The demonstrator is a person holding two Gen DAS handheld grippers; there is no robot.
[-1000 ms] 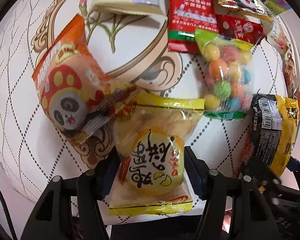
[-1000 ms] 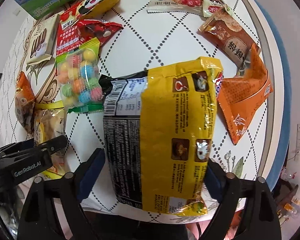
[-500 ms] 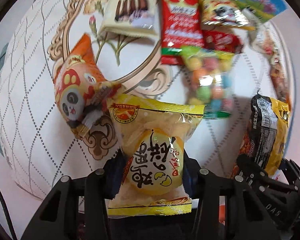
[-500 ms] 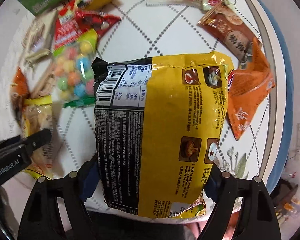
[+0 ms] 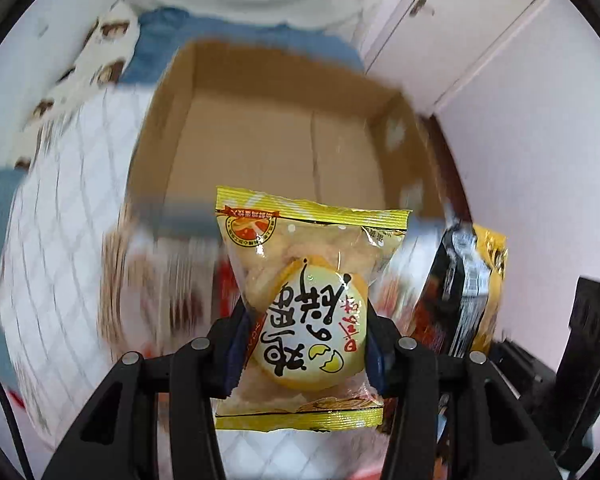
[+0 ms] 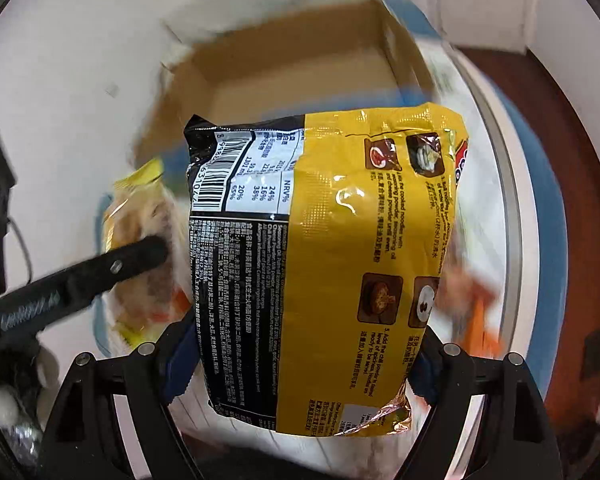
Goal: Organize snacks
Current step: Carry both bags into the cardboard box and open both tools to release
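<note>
Our left gripper [image 5: 304,344] is matte black plastic, each of its two angular arms braced by a triangular cut-out and fastened with round silver screws. Its fingers [image 5: 236,354] carry dark blue pads. Our right gripper [image 6: 300,364] is built the same, with blue-padded fingers [image 6: 178,364]. White lettering, too blurred to read, marks the left one's side.
</note>
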